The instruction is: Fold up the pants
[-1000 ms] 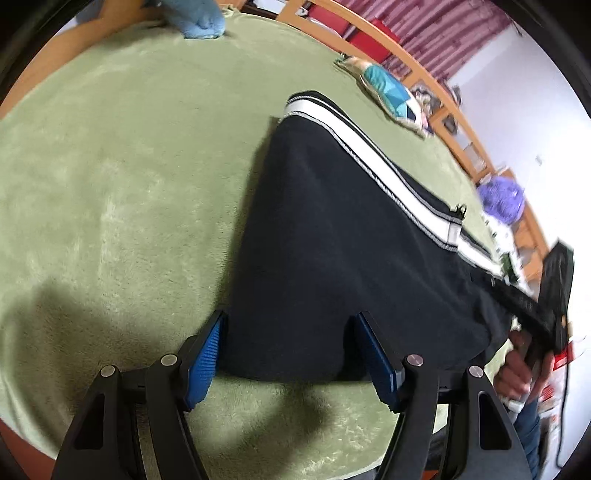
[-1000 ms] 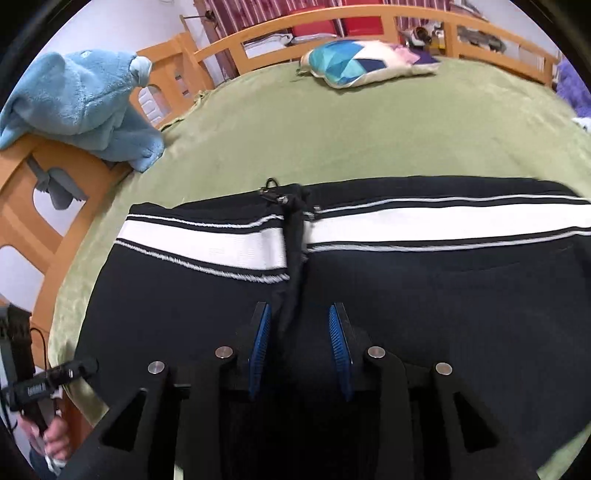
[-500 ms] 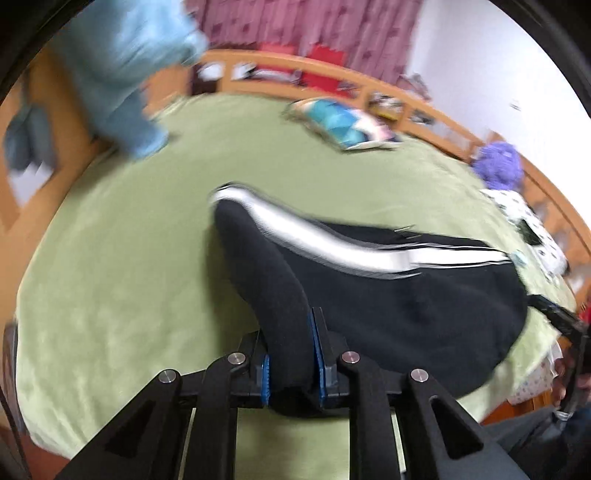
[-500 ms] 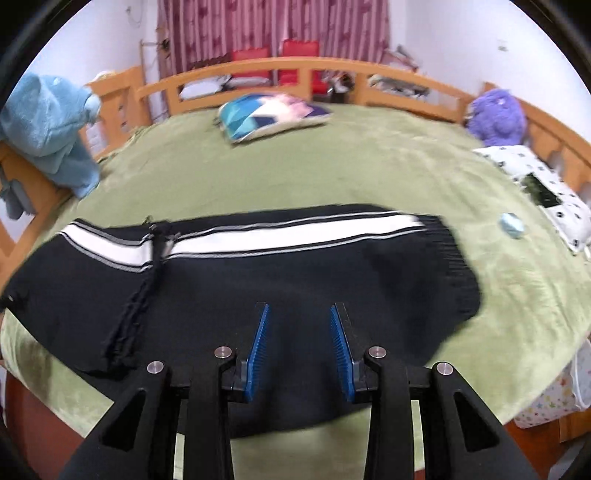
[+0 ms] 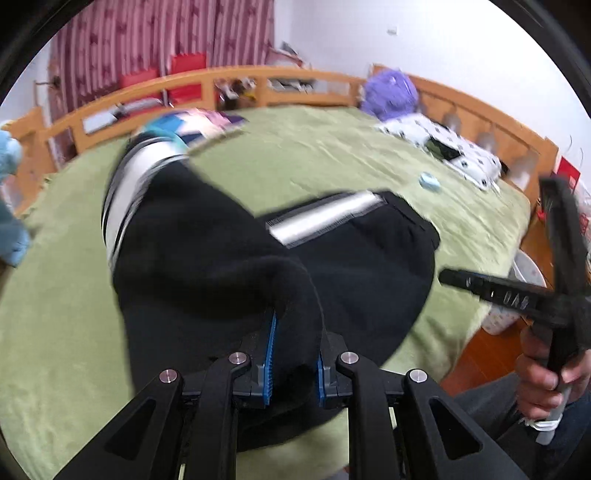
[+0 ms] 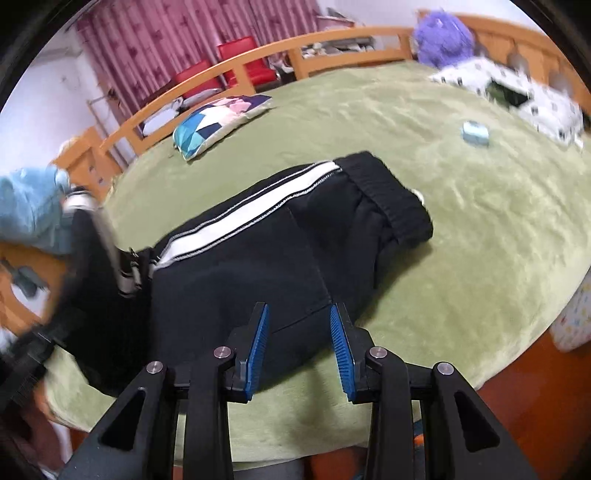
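Black pants (image 6: pixel 240 266) with a white side stripe lie on the green blanket (image 6: pixel 461 229), their ribbed waistband (image 6: pixel 391 206) toward the right. My left gripper (image 5: pixel 293 325) is shut on a thick fold of the black pants (image 5: pixel 207 258) and holds that end lifted over the rest of the garment. My right gripper (image 6: pixel 299 317) hovers over the near edge of the pants with its blue pads (image 6: pixel 258 339) apart and nothing pinched between them. In the left wrist view the right gripper (image 5: pixel 535 299) shows at the right, held by a hand (image 5: pixel 543 369).
A patterned pillow (image 6: pixel 218 118) lies at the back of the bed. A blue plush (image 6: pixel 29 206) hangs at the left rail and a purple plush (image 6: pixel 443 35) sits at the far right. A small light-blue object (image 6: pixel 474 133) and a spotted cloth (image 6: pixel 546 107) lie right. Wooden rails (image 6: pixel 332 40) ring the bed.
My left gripper closed on the pants' end, lifted it and carried it rightward over the garment. My right gripper moved right along the pants toward the waistband, its pads staying apart.
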`<state>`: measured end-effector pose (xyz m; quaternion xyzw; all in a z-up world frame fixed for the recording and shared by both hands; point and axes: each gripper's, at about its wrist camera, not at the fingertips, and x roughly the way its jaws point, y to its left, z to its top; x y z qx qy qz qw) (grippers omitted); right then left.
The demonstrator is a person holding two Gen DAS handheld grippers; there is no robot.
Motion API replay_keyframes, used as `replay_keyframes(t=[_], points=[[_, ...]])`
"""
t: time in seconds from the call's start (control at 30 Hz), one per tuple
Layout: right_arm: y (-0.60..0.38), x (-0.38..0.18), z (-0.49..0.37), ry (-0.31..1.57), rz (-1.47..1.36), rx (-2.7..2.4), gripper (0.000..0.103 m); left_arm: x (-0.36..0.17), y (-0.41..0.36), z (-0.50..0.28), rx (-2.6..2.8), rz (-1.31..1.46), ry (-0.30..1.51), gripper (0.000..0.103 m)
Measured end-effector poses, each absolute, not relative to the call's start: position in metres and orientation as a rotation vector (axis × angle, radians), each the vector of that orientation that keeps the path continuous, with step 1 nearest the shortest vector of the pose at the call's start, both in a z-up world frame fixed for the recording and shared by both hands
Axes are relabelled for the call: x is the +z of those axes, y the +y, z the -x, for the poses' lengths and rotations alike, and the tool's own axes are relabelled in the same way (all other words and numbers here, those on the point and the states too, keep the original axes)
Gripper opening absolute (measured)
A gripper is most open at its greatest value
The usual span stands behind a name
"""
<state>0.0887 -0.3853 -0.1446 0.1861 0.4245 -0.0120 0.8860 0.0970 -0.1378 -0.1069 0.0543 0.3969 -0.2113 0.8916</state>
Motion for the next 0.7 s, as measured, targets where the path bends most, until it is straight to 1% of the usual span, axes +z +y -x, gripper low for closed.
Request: replay_keyframes(t=[0.03,0.1,0.2,0.23,0.27,0.33,0.43,0.5,0.57,0.7], points=[[-0.388,-0.145,-0.09,0.882,-0.422,-0.021,0.034,-0.113,-0.141,-0.096,-0.442,-0.12,0.838,0.016],[-0.388,-0.146,-0.091,0.887,-0.439,-0.022,0.034,-0.123,-0.141,-0.091,-0.456,-0.123,0.869,0.02],[-0.379,-0.146,-0.095,0.9,-0.431,-0.001,0.037,-0.125,-0.124,-0.084,-0.51,-0.052,0.914,0.032],[-0.371,-0.146,-0.096,0.901,-0.422,0.023,0.039,-0.122,-0.115,-0.078,-0.525,-0.026,0.901,0.04],[-0.365,-0.146,-0.096,0.899,-0.416,0.041,0.039,-0.117,-0.104,-0.07,-0.526,-0.011,0.869,0.052],[-0.349,-0.147,-0.097,0.894,-0.401,0.091,0.039,-0.108,-0.091,-0.058,-0.495,-0.022,0.816,0.067],[-0.325,-0.154,-0.103,0.897,-0.41,0.186,0.039,-0.1,-0.066,-0.042,-0.427,-0.026,0.769,0.067],[-0.31,-0.161,-0.108,0.91,-0.454,0.262,0.04,-0.1,-0.046,-0.038,-0.39,0.007,0.79,0.068],[-0.295,-0.171,-0.116,0.931,-0.486,0.311,0.044,-0.103,-0.022,-0.034,-0.35,0.054,0.817,0.068],[-0.262,-0.198,-0.141,1.014,-0.494,0.335,0.044,-0.109,0.014,-0.03,-0.288,0.142,0.842,0.068]])
